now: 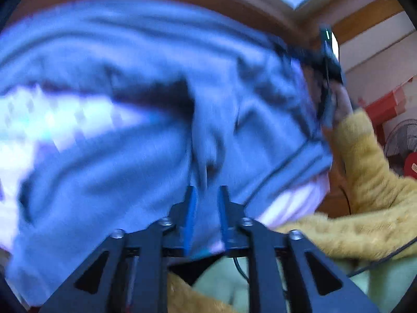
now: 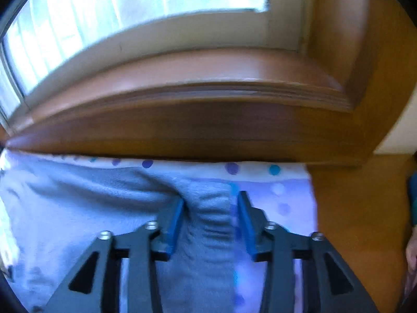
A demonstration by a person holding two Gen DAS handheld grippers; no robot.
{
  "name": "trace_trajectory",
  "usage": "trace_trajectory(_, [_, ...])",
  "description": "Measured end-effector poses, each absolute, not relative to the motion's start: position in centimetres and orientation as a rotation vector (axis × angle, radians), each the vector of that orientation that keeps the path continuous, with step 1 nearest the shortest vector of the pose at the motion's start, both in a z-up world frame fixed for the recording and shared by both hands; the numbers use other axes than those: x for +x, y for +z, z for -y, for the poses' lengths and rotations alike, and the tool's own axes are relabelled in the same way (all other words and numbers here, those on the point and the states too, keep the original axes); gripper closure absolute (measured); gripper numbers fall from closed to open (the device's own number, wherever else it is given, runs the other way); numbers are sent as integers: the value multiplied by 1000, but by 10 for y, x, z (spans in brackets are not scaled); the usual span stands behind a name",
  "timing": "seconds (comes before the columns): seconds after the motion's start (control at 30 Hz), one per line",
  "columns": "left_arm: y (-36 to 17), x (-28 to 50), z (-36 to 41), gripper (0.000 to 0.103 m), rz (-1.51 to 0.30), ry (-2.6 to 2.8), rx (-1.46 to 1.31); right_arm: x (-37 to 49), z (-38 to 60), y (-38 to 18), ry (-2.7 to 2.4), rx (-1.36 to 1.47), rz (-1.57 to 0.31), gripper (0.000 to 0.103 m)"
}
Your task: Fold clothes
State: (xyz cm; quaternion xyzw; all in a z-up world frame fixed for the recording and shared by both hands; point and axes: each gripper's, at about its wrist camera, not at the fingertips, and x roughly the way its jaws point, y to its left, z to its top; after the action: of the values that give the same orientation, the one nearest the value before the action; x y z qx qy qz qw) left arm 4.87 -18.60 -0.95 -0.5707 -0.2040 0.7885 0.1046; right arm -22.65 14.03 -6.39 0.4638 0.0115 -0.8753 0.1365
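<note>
The grey-blue garment [image 1: 125, 161] lay spread ahead of both claws on a dotted sheet [image 2: 281, 198]. The left claw [image 1: 206, 195] stood part-spread over a fold, seemingly pinching nothing. The right claw [image 2: 211, 203] straddled a bunched ridge, pads apart, likely readying a fold.

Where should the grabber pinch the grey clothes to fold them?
Probably at the ribbed band on the grey garment, coming from above, the way the right gripper already straddles it. That edge is thick and bunched, so it looks easier to pinch than flat cloth.
</note>
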Motion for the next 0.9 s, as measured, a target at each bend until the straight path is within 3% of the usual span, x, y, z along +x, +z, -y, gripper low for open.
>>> trace_trajectory(0.07, [-3, 40, 187, 61, 576, 2389, -1619, -214, -155, -55, -2512, 1349, 6, 46])
trace_trajectory(0.2, [-13, 15, 182, 61, 562, 2392, -1641, -187, -181, -40, -2455, 1372, 78, 44])
trace_trajectory(0.5, [-53, -17, 152, 61, 459, 2311, -1759, -68, -198, -70, -2266, 1574, 66, 44])
trace_trajectory(0.53, [-54, -18, 152, 64, 444, 2310, -1771, -60, -198, -70, -2267, 1564, 35, 44])
trace_trajectory(0.6, [-55, -20, 153, 90, 427, 2294, -1800, -50, -197, -64, -2288, 1537, -46, 44])
trace_trajectory(0.77, [-52, 1, 165, 93, 517, 2173, -1928, -36, -186, -68, -2324, 1562, -375, 45])
trace_trajectory(0.9, [-49, 11, 162, 92, 507, 2151, -1954, -33, -198, -68, -2288, 1609, -357, 41])
